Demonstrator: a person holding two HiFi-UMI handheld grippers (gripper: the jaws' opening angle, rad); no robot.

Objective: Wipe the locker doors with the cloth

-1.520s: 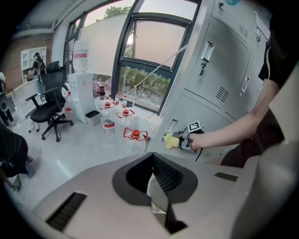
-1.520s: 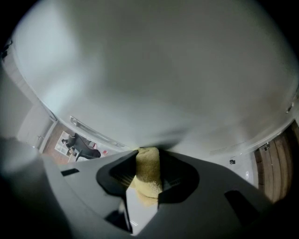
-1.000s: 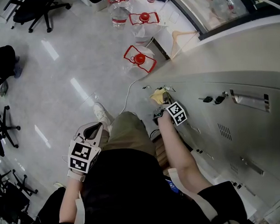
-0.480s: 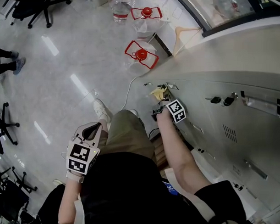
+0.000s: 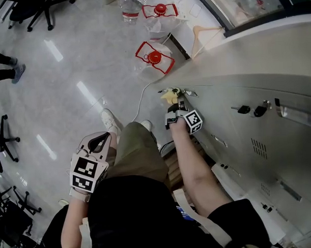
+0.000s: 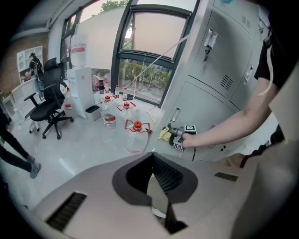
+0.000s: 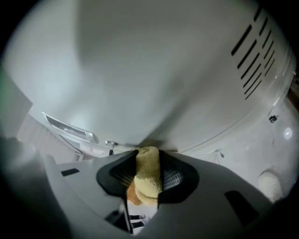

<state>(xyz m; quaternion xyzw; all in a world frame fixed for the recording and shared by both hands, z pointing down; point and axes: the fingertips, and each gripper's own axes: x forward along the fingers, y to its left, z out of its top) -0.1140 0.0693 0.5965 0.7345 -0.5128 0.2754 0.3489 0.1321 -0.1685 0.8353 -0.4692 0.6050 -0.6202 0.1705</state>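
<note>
Cloth (image 5: 169, 95) further along door (image 5: 223, 95) — jugs (image 5: 154, 59) beyond

Red-capped water jug (image 5: 154, 59), office chair (image 6: 51, 101), white water dispenser (image 6: 79, 88)

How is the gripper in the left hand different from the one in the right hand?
The right hand-held gripper pinches a yellow cloth; the left hand-held gripper is shut on nothing. The right one is up at the grey locker door; the left one hangs beside the person's leg, away from the lockers. Both carry a black-and-white marker cube.
</note>
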